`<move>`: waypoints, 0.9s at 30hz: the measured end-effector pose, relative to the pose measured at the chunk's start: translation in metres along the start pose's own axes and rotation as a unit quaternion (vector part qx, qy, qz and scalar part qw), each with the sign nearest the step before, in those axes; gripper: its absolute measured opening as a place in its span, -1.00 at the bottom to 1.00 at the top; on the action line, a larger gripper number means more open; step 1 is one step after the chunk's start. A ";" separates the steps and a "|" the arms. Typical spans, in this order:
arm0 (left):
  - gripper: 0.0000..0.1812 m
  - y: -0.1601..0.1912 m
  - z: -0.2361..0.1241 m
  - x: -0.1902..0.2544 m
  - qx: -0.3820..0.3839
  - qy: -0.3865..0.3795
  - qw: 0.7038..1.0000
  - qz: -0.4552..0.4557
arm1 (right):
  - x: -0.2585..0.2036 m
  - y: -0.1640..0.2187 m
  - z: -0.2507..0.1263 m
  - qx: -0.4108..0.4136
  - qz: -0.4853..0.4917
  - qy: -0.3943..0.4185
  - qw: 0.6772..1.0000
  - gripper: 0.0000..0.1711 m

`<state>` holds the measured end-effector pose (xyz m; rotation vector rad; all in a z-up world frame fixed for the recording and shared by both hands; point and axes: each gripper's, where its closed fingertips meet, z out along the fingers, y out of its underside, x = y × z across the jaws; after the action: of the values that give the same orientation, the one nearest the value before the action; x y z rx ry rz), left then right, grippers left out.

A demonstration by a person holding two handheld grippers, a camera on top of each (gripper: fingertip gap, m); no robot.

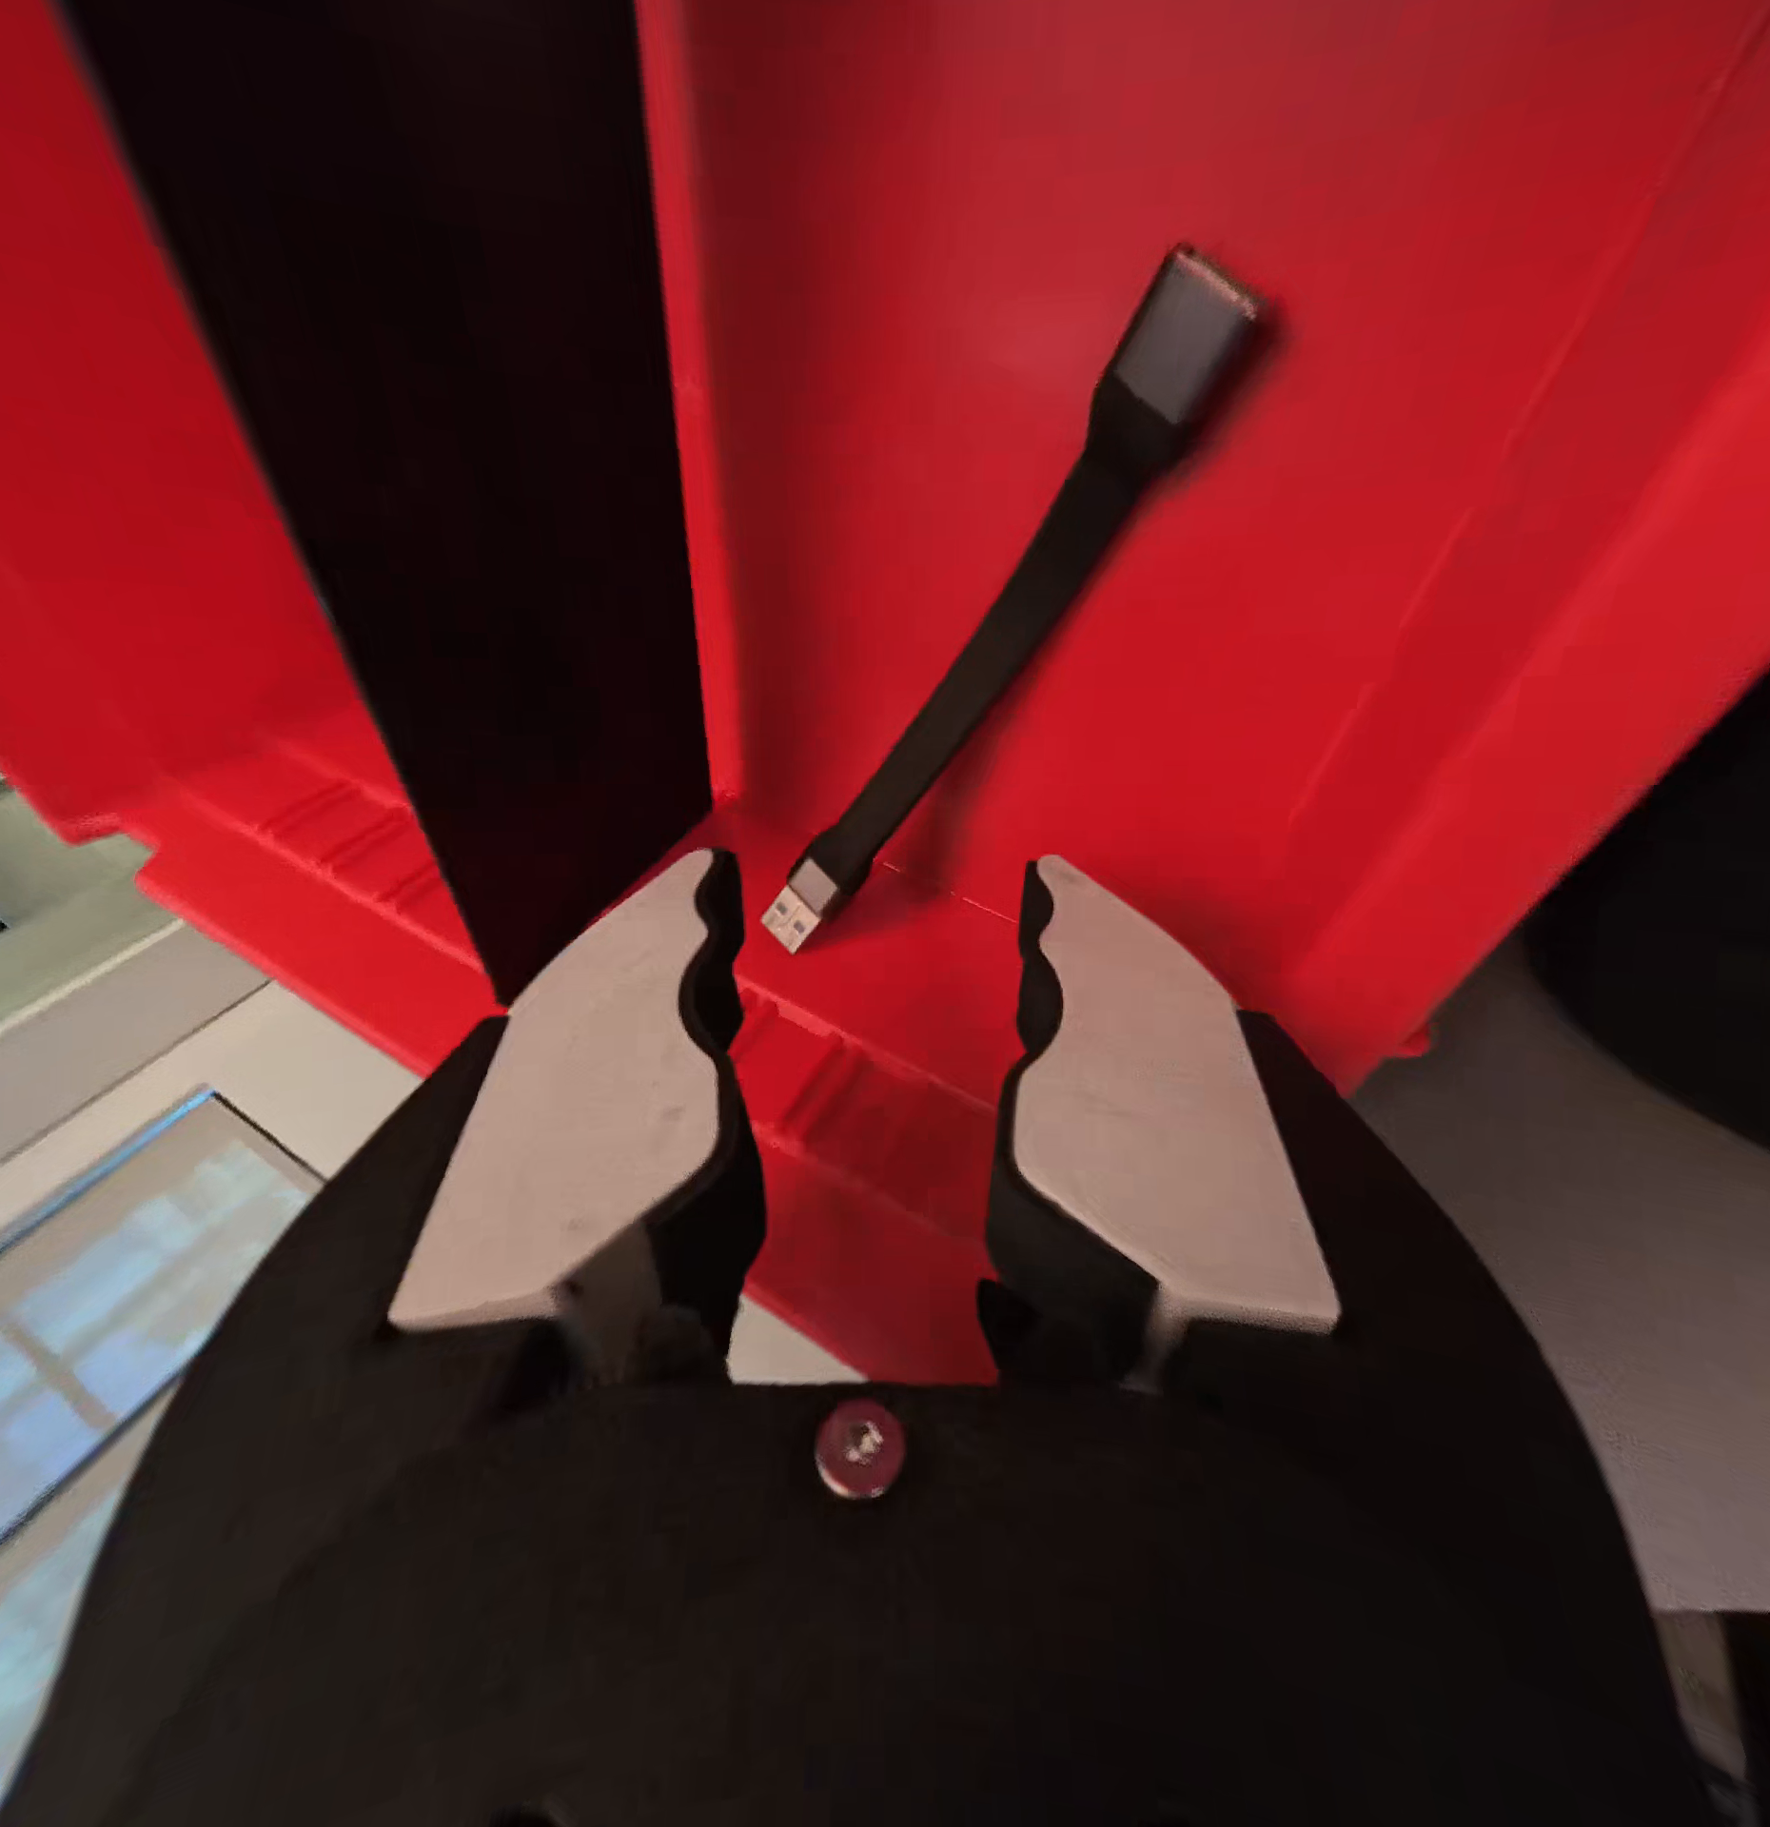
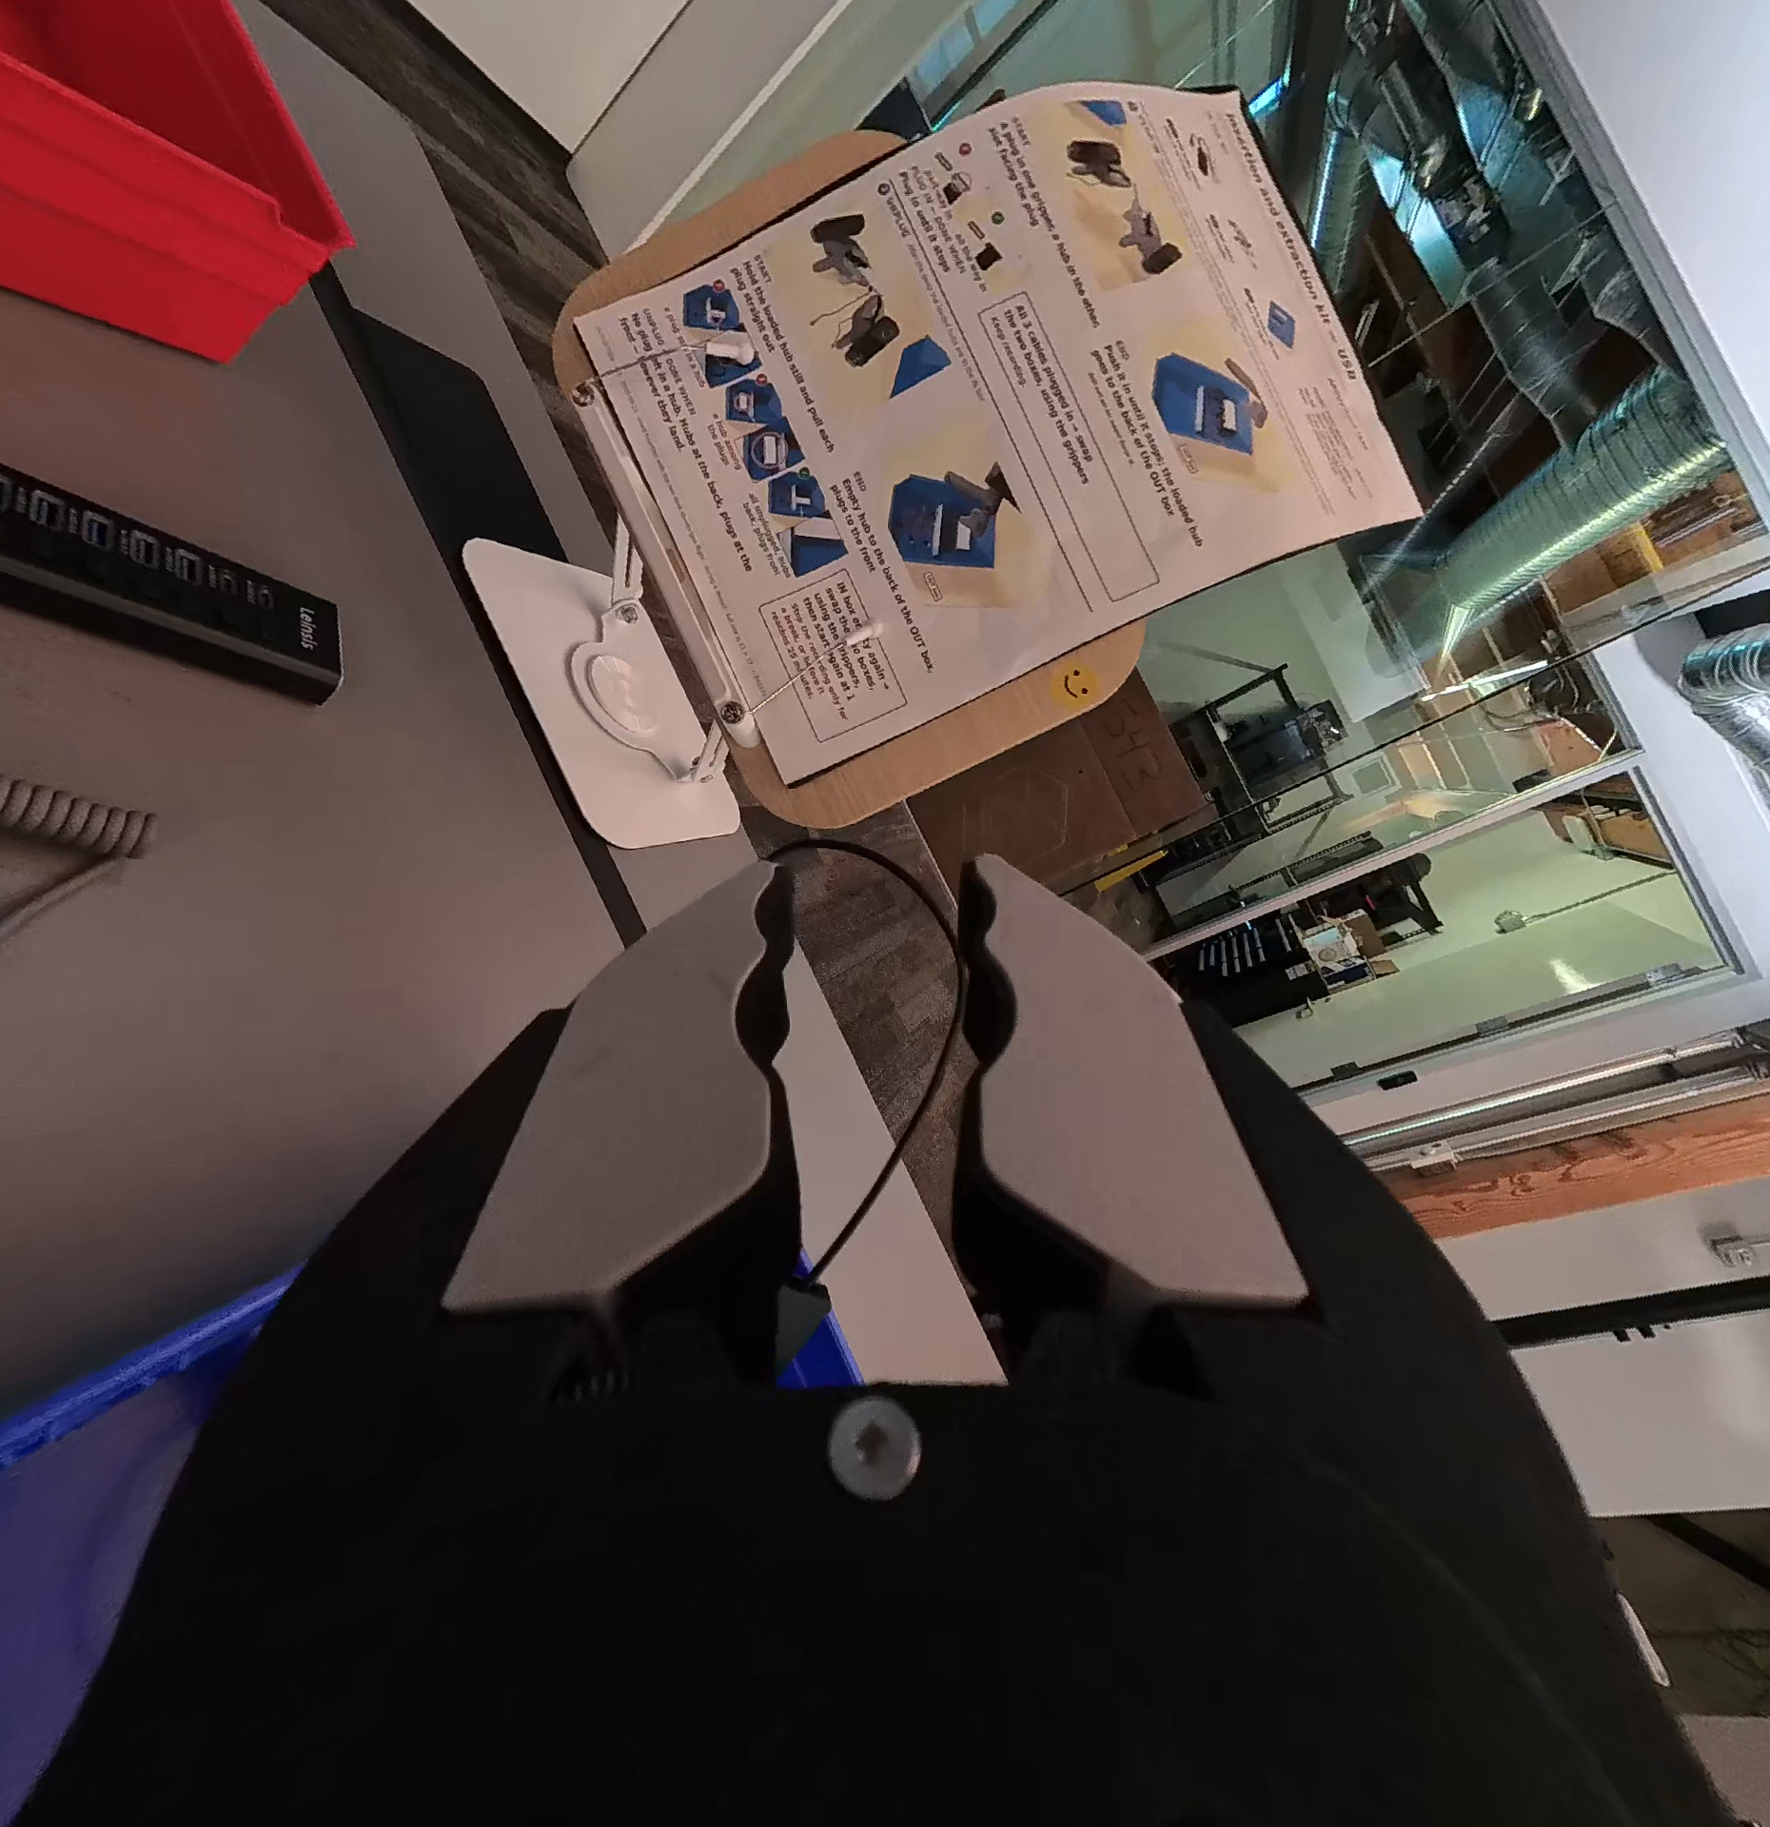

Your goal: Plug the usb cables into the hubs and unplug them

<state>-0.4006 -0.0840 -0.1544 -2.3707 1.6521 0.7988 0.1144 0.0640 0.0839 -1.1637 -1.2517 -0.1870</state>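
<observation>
The short usb cable lies in the bin, plug end just ahead of the left gripper. In the right wrist view, a hub sits on the table, the instruction sheet beyond it.

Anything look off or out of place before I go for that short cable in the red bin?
Nothing looks damaged. The short flat black USB cable lies loose and diagonal on the red plastic bin floor, unplugged. The long black multi-port USB hub sits outside on the grey table.
</observation>
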 end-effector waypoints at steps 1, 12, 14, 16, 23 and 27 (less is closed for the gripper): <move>-0.42 0.000 0.005 0.000 -0.008 0.006 1.000 0.012 | -0.001 0.000 0.001 0.000 0.000 -0.003 1.000 -0.61; -0.81 0.006 0.034 0.002 -0.077 0.044 0.992 0.087 | -0.004 0.003 0.006 -0.006 -0.006 -0.004 1.000 -0.59; -0.84 0.006 0.031 -0.001 -0.083 0.034 0.992 0.092 | -0.002 0.004 0.005 -0.005 -0.003 -0.002 1.000 -0.59; -0.89 0.005 0.021 -0.010 -0.087 0.009 0.992 0.093 | 0.000 0.004 0.003 -0.003 0.001 0.000 1.000 -0.59; -0.97 -0.011 -0.066 -0.064 -0.021 -0.085 0.996 -0.008 | 0.001 0.000 0.001 0.008 0.003 0.001 1.000 -0.59; -0.97 -0.041 -0.126 -0.091 0.065 -0.130 0.986 -0.082 | -0.008 -0.018 0.003 0.036 0.012 -0.014 0.999 -0.60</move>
<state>-0.3439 -0.0440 -0.0099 -2.1724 1.3455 0.8949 0.0976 0.0550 0.0876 -1.1209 -1.2597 -0.1068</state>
